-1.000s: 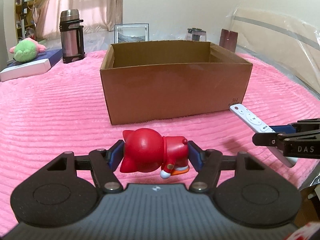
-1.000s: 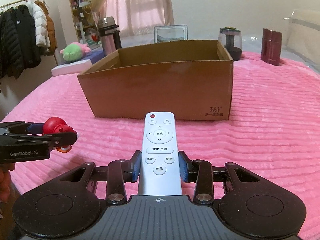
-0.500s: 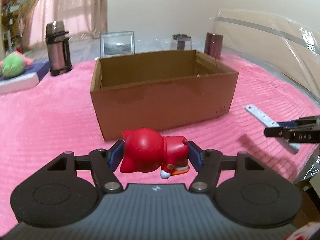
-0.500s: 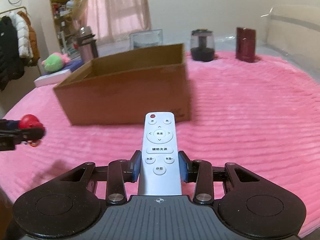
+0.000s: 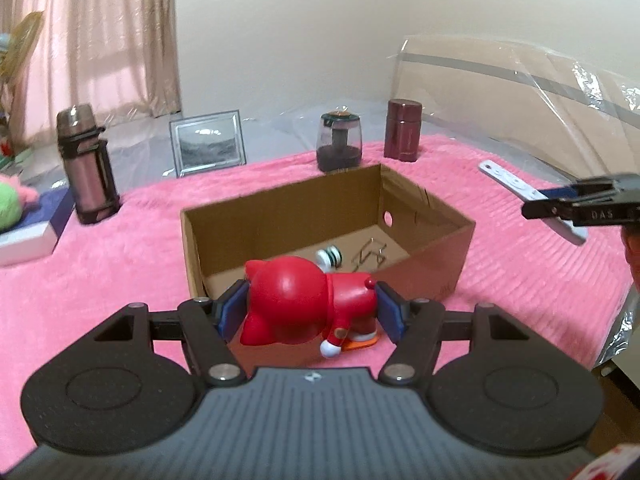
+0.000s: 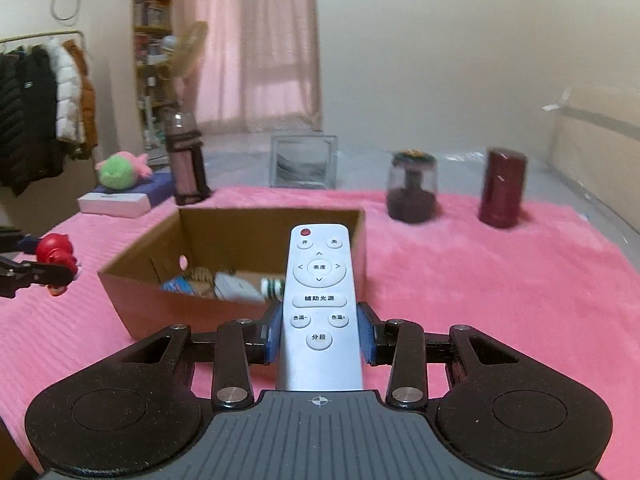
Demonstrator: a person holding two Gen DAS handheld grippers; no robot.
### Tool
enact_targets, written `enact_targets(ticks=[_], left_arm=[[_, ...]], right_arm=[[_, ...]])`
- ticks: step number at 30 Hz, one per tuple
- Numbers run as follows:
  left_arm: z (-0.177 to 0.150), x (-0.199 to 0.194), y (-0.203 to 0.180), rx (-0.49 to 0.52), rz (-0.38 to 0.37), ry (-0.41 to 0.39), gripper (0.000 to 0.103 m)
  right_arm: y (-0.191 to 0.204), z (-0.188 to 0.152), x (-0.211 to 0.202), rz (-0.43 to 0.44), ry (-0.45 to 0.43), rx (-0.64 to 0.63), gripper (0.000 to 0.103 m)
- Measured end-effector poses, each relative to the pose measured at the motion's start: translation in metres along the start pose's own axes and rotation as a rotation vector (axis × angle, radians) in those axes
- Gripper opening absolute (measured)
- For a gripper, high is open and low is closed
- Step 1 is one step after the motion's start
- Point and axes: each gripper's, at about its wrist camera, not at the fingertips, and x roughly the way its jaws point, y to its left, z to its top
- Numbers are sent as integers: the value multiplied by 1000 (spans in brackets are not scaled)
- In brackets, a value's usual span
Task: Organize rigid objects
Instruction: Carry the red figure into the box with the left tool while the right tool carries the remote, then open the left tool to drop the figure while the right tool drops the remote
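Red figurine: I have it pinched sideways between the blue pads of my left gripper, head toward the left pad and feet toward the right, lifted off the blanket in front of the box's near wall.
White remote: my right gripper clamps it on both long edges near its lower buttons; the red button end points forward, over the box's near right corner.
Left gripper: part-way spread, only as wide as the toy; both pads press on it.
Right gripper: drawn in narrow on the remote's body, pads flat against its sides.
Hand pose: both tools tilt downward toward the box. In the left view I see the right tool off to the right, carrying the remote clear of the box. In the right view the left tool with the toy sits at the far left, beside the box's left wall.
Cardboard box: open-topped on the pink blanket; inside I make out a small green-and-white roll, some wire pieces and, in the right view, blurred packets.
Edges: the near wall rim lies just beyond the toy; the right wall has a round hole.
Open room: bare blanket on both sides of the box. Behind it stand a flask, a picture frame, a dark jar and a maroon cylinder, all well apart from the box.
Far left: a green plush on a flat white box.
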Motion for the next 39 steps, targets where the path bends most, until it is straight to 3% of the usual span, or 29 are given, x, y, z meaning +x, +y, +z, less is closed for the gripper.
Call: enact_targets(ticks=[9, 15, 28, 39], left_arm=[[60, 49, 21, 85, -55, 63, 63], [77, 98, 28, 137, -87, 139, 63], [50, 194, 32, 147, -210, 320, 63], [31, 226, 34, 133, -248, 420, 63]], right_arm=[[8, 67, 60, 77, 64, -136, 35], [20, 83, 112, 127, 157, -219, 35], [26, 60, 200, 152, 322, -269, 35], [26, 44, 232, 148, 400, -265, 35]])
